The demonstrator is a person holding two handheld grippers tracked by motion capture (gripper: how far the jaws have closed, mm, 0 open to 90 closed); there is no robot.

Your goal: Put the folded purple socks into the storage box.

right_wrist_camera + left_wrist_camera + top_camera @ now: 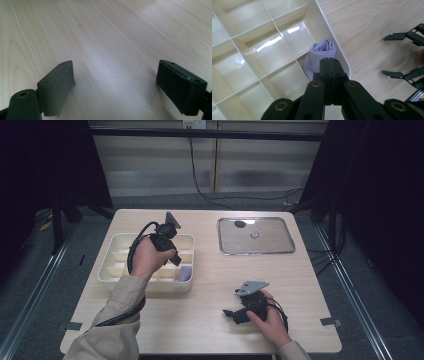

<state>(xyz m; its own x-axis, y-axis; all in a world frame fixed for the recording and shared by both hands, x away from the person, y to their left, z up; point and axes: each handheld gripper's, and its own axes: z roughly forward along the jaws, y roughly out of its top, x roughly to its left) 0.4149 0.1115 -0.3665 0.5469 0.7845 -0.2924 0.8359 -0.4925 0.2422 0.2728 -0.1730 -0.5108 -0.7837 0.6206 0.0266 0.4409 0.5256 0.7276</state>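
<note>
1. While the left gripper (329,65) hangs over the near right corner of the organizer (116,240), its jaws are pressed flat together with nothing between them; the lilac cloth (320,55) lies just beyond the tips, not pinched.
2. The cloth (185,273) sits rolled in the corner cell, tucked against the outer wall and a divider, which is probably why it keeps its roll.
3. The gripper points steeply down into the tray, a pose that suits working in a narrow cell from above.
4. The right gripper (235,314) rests low on the table (210,285), well apart from the organizer; its jaws stand wide with bare wood between them, so it looks parked out of the way.
5. A metal tray (230,247) lies at the far right, with a small round object (254,234) on it; what that is cannot be told.
</note>
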